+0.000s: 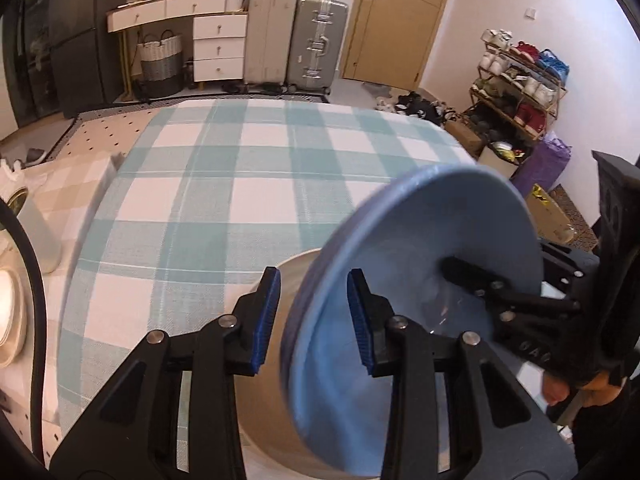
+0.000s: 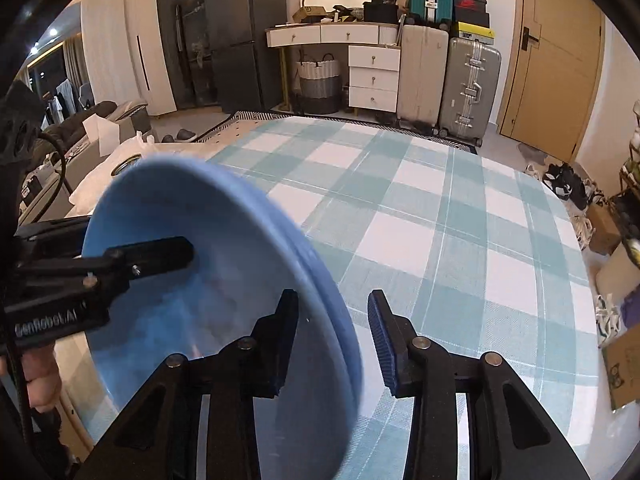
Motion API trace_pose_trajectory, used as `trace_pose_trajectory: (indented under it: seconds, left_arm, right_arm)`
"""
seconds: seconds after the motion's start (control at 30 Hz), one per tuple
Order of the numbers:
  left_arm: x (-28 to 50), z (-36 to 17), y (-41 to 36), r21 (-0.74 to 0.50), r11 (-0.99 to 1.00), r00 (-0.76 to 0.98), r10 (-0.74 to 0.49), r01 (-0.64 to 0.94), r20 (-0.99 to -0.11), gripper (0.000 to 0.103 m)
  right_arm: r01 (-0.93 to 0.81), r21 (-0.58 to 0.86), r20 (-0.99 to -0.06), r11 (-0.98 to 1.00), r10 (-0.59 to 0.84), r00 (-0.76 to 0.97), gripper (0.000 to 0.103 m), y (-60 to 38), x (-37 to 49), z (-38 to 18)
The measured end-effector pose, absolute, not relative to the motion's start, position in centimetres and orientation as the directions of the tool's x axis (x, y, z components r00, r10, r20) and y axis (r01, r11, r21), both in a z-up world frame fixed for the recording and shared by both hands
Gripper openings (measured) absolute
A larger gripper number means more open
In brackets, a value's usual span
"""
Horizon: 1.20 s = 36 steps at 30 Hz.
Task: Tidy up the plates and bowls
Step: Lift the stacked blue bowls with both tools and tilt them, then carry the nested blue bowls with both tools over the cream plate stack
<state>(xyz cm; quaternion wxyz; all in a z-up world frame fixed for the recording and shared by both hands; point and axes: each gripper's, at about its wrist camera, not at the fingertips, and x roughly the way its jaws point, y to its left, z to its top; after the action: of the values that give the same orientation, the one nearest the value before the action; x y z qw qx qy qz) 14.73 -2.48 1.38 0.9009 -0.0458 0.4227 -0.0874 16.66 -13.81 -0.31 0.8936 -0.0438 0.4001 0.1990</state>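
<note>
The checked surface [image 2: 440,216] lies bare out to its far edge. We hold the blue plate [image 1: 420,300] tilted on edge over a cream bowl [image 1: 280,380]; its rim sits between the spread fingers of our left hand-held gripper [image 1: 314,320] and right hand-held gripper [image 2: 334,344]; actual grip unclear.

Open passage is offered by the teal-and-white checked tablecloth [image 2: 440,220] ahead and to the right. The near centre is blocked by the tilted blue ceramic plate [image 1: 420,280], with a cream round bowl [image 1: 276,400] beneath it, apparently just clear, though blurred.
</note>
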Motion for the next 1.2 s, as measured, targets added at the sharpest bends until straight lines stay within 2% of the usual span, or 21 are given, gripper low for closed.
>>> trace_pose_trajectory:
  seconds: [0.13, 0.17, 0.27, 0.3, 0.47, 0.77, 1.2]
  left_arm:
    - [15.5, -0.6, -0.9, -0.181, 0.977, 0.601, -0.213, 0.113, -0.771, 0.033]
    - [15.5, -0.9, -0.6, -0.206, 0.971, 0.594, -0.236, 0.119, -0.769, 0.033]
    - [15.5, -1.8, -0.5, -0.251, 0.959, 0.572, -0.281, 0.134, -0.771, 0.033]
    - [15.5, -2.0, -0.6, -0.258, 0.956, 0.566, -0.292, 0.141, -0.771, 0.032]
    - [15.5, -1.7, -0.8, -0.273, 0.951, 0.569, -0.307, 0.147, -0.763, 0.029]
    - [15.6, -0.8, 0.3, -0.288, 0.951, 0.579, -0.301, 0.117, -0.758, 0.029]
    - [15.9, -0.5, 3.1, -0.301, 0.951, 0.569, -0.284, 0.067, -0.772, 0.029]
  right_arm:
    - [-0.386, 0.116, -0.723, 0.915, 0.344, 0.598, 0.037, -15.6, 16.5, -1.0]
    - [-0.391, 0.121, -0.718, 0.913, 0.352, 0.600, 0.035, -15.8, 16.4, -1.1]
    - [-0.406, 0.138, -0.707, 0.903, 0.377, 0.598, 0.020, -15.8, 16.1, -1.1]
    - [-0.410, 0.133, -0.704, 0.902, 0.377, 0.601, 0.019, -15.7, 15.9, -1.0]
    - [-0.408, 0.169, -0.703, 0.897, 0.400, 0.588, 0.017, -15.3, 16.0, -0.4]
    - [-0.403, 0.219, -0.709, 0.889, 0.428, 0.561, 0.016, -14.3, 16.8, 0.6]
    - [-0.403, 0.366, -0.719, 0.839, 0.530, 0.451, 0.016, -13.0, 19.3, -0.2]
